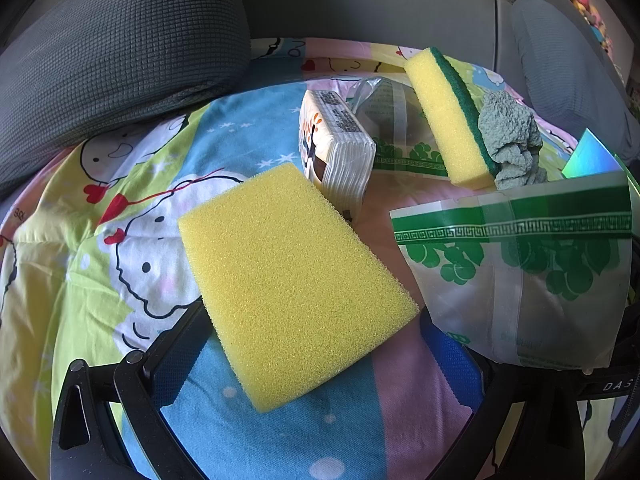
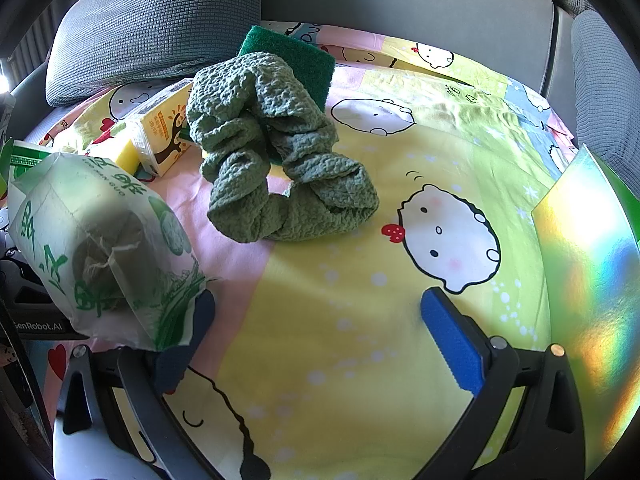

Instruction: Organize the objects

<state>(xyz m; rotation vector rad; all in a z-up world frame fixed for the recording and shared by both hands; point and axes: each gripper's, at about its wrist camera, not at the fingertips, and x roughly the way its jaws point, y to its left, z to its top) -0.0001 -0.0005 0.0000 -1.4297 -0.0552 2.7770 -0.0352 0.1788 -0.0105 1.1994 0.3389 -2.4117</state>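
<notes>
In the left wrist view my left gripper [image 1: 316, 344] is open, its blue pads on either side of a flat yellow sponge [image 1: 288, 280] lying on the cartoon quilt; its near end is between the fingers. Behind it stand a tissue pack [image 1: 336, 148], a yellow-and-green sponge [image 1: 452, 116] and a crumpled green cloth [image 1: 512, 140]. A green-printed plastic bag [image 1: 520, 272] lies at the right. In the right wrist view my right gripper [image 2: 316, 336] is open and empty, short of the green cloth [image 2: 276, 152]. The bag [image 2: 100, 248] overlaps its left finger.
Grey cushions [image 1: 120, 64] and the sofa back border the quilt at the rear. A shiny rainbow-coloured card [image 2: 592, 280] stands at the right edge. A second printed bag [image 1: 392, 132] lies behind the tissue pack. The tissue pack [image 2: 164, 132] also shows left of the cloth.
</notes>
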